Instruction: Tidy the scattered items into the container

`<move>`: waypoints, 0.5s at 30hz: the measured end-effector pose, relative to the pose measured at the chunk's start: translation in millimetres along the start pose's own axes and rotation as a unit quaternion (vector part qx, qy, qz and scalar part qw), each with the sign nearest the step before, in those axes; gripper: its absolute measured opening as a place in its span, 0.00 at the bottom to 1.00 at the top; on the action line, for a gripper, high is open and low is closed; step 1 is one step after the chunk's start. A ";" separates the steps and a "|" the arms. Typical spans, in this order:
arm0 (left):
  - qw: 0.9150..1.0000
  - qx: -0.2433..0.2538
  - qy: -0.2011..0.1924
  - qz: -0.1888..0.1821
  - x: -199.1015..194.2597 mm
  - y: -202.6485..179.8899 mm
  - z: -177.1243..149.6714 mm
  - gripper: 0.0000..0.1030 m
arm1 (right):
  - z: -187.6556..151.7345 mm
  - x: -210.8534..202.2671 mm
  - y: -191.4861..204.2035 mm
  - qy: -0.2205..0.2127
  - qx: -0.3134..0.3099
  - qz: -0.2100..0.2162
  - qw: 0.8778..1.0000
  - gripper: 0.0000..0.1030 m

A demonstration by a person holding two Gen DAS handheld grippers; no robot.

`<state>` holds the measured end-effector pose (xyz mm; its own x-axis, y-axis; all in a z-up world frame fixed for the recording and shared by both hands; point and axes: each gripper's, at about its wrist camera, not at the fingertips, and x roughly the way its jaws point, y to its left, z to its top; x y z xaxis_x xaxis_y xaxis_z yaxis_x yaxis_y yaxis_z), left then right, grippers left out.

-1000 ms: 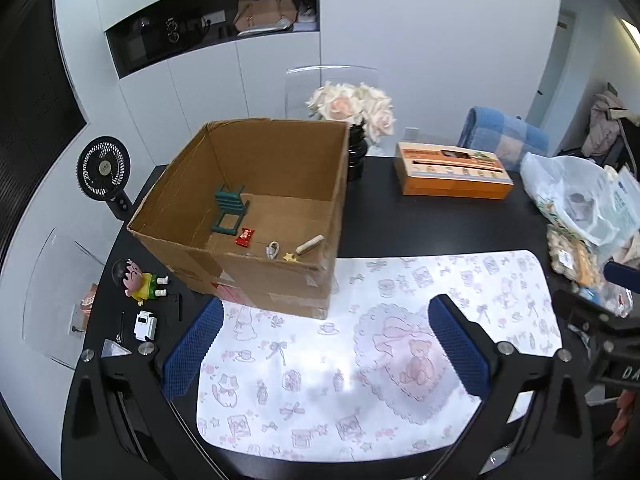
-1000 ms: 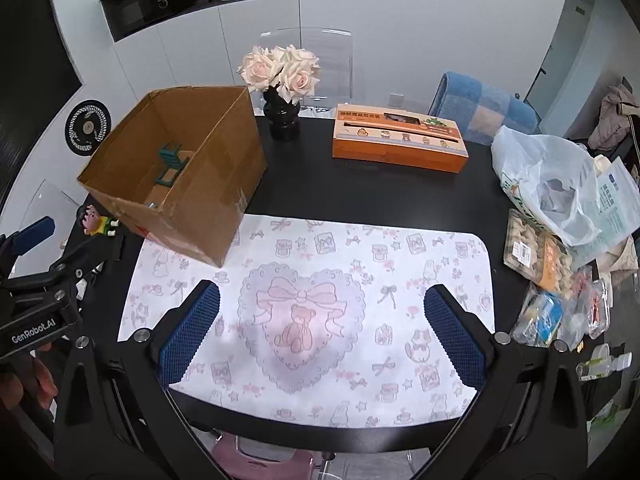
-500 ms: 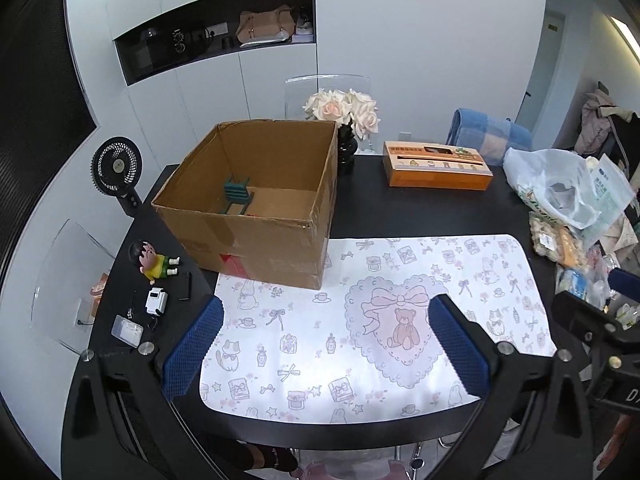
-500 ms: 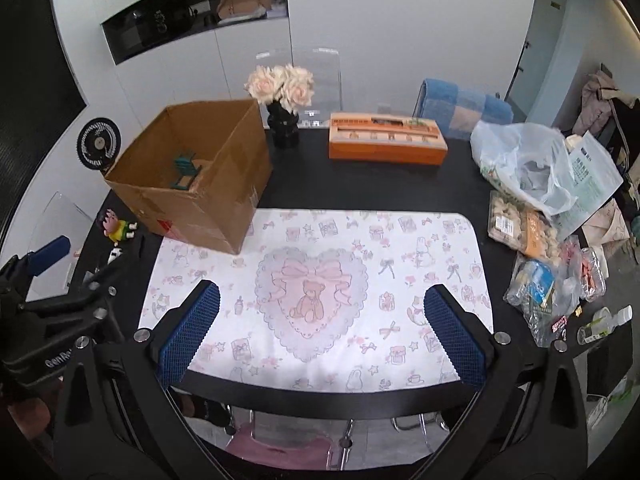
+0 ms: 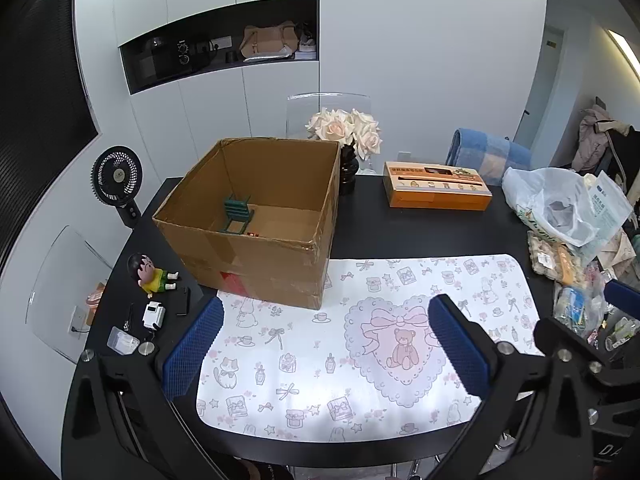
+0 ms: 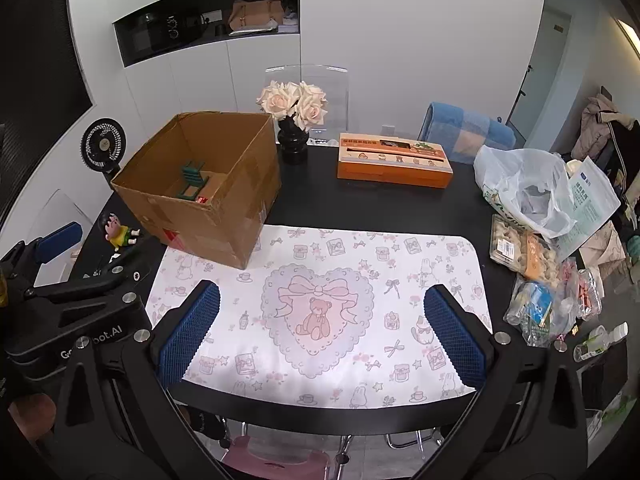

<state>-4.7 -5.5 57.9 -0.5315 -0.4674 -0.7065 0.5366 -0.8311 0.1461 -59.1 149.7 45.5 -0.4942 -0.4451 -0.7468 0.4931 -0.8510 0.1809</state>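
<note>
Brown cardboard box (image 5: 256, 236) at far left of mat held small green chair (image 5: 237, 214). Cartoon figurine (image 5: 150, 274) lay left, outside. Left gripper (image 5: 326, 350), right gripper (image 6: 322, 330) spread apart, empty. Mat (image 5: 400, 280) bare; task seemed nearly done.

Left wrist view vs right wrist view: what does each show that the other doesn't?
Only the left wrist view shows the small white gadget and the clear plastic case on the table's left edge. Only the right wrist view shows the pink stool under the table and the small bottle at far right. Both show the cardboard box holding the green toy chair, the cartoon figure, the roses and the orange box. Both grippers are open and empty.
</note>
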 end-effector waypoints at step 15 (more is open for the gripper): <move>1.000 -0.003 0.006 -0.005 -0.3 8.3 5.7 0.99 | 9.5 25.2 -19.1 0.022 0.025 -0.015 0.999 1.00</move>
<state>-3.8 -13.9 63.3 -0.5292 -0.4562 -0.7154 0.5356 -0.8335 0.1353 -87.7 152.1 29.2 -0.4759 -0.4073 -0.7795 0.4417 -0.8771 0.1886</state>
